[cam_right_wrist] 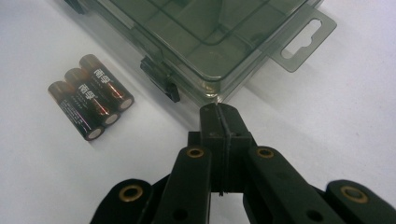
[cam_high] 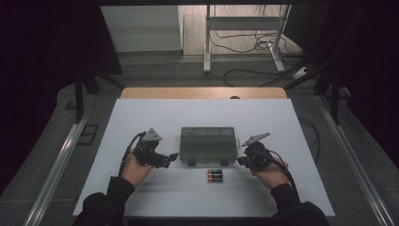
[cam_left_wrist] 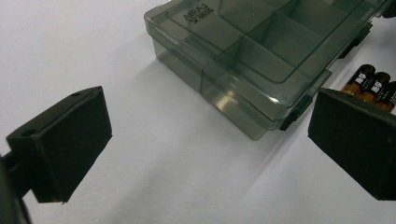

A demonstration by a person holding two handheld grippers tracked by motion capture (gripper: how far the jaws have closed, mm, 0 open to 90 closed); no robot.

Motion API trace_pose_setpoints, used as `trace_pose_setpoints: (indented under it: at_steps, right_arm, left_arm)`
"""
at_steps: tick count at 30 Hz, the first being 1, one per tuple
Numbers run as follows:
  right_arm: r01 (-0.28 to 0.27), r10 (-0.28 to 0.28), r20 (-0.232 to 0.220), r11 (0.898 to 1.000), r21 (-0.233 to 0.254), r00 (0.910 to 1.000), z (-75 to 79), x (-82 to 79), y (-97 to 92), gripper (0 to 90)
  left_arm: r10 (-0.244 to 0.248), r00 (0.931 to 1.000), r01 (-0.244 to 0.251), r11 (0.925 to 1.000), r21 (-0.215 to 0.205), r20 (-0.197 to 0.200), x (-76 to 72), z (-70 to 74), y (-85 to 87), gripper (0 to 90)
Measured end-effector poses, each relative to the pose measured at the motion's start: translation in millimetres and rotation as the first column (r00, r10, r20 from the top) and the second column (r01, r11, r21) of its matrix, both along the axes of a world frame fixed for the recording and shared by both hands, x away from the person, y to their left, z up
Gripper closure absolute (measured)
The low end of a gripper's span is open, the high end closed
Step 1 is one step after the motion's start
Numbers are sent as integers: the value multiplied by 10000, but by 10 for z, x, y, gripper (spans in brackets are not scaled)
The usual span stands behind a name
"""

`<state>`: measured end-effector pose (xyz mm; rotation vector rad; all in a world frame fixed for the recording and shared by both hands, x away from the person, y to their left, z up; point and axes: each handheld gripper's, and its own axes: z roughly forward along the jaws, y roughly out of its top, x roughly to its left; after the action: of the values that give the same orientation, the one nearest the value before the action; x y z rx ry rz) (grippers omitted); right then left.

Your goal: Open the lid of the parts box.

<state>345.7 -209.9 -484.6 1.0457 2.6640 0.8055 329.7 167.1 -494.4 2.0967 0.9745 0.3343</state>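
Right claw (cam_right_wrist: 218,112) shut beside box (cam_right_wrist: 205,32); battery (cam_right_wrist: 91,95) lettering unreadable.

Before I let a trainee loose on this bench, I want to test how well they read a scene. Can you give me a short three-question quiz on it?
1. How many batteries lie on the table?
2. True or false: the lid of the compartment box is shut.
3. Which claw has its jaws wide apart? A: the left claw; B: the right claw; C: both.

Key
1. Three, side by side, just in front of the box and apart from it.
2. True: the smoky clear lid lies flat and both front latches are down.
3. A. The right claw's jaws are pressed together, with nothing between them.
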Motion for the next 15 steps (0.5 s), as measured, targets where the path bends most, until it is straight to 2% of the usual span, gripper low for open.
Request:
trace_pose_setpoints:
  at_steps: [4, 8, 15]
  right_arm:
    - [-28, 28, 73, 10000, 30, 10000, 6, -5, 5, 890]
    - [-2, 2, 154, 10000, 53, 9999, 18, -10, 3, 890]
    - [21, -29, 310, 9997, 247, 9995, 53, -19, -1, 890]
  left_arm:
    - [124, 9999, -124, 9999, -23, 7, -4, -7, 2, 5]
    - [229, 9997, -229, 9994, -266, -4, -17, -1, 11, 5]
    - [150, 9998, -151, 9999, -80, -122, -31, -8, 19, 21]
